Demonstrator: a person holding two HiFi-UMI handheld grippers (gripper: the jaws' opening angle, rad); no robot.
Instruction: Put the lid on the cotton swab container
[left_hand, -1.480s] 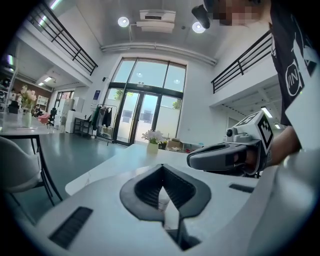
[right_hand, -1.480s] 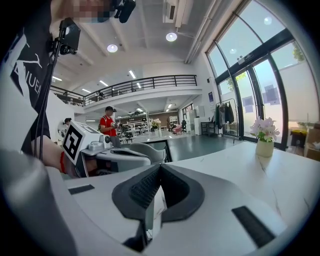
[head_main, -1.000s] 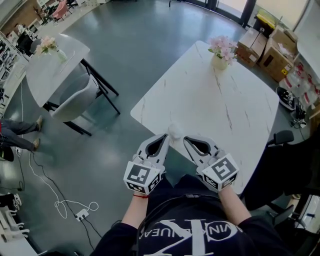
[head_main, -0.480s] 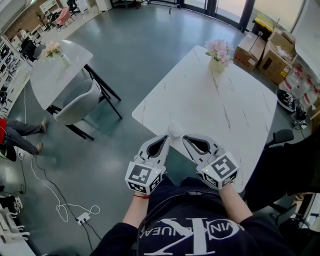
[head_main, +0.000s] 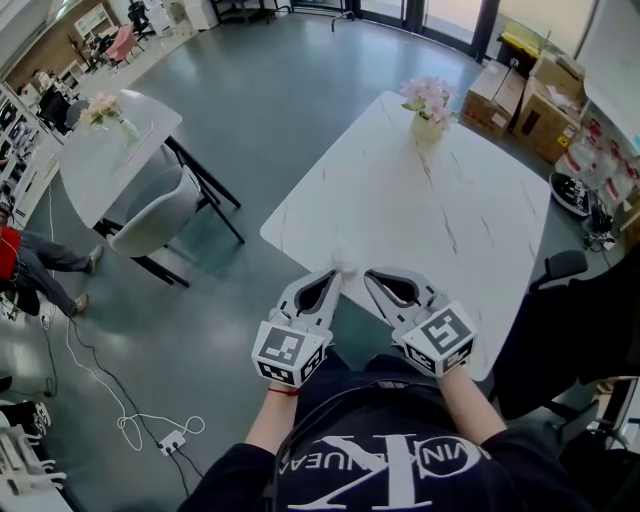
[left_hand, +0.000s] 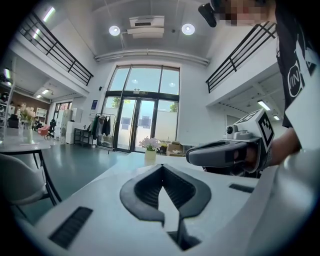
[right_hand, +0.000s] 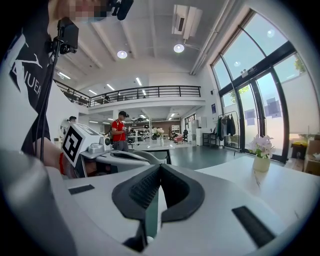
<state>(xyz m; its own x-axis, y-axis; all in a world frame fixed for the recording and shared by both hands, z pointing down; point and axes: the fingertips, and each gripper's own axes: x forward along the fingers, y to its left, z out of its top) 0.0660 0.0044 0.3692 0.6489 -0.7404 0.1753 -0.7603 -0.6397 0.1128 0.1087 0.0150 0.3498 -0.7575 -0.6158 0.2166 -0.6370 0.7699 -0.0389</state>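
Note:
In the head view a small white round object (head_main: 346, 262), too small to tell whether it is the container or its lid, sits on the near corner of the white marble table (head_main: 440, 215). My left gripper (head_main: 333, 276) and right gripper (head_main: 368, 276) are held side by side in front of my chest. Their tips point at that object from just below it. Both are shut with nothing between the jaws. In the left gripper view the left gripper (left_hand: 161, 168) has its dark pads meeting, as does the right gripper (right_hand: 159, 167) in its own view. Neither gripper view shows the object.
A vase of pink flowers (head_main: 427, 105) stands at the table's far corner. Cardboard boxes (head_main: 520, 85) lie beyond it. A second round table (head_main: 110, 145) with a chair (head_main: 150, 215) is at the left. A person in red (right_hand: 120, 131) stands far off. Cables (head_main: 120, 400) trail on the floor.
Both grippers keep the same shut pose by the white object. The head view has drifted slightly, and a person at the left edge has moved.

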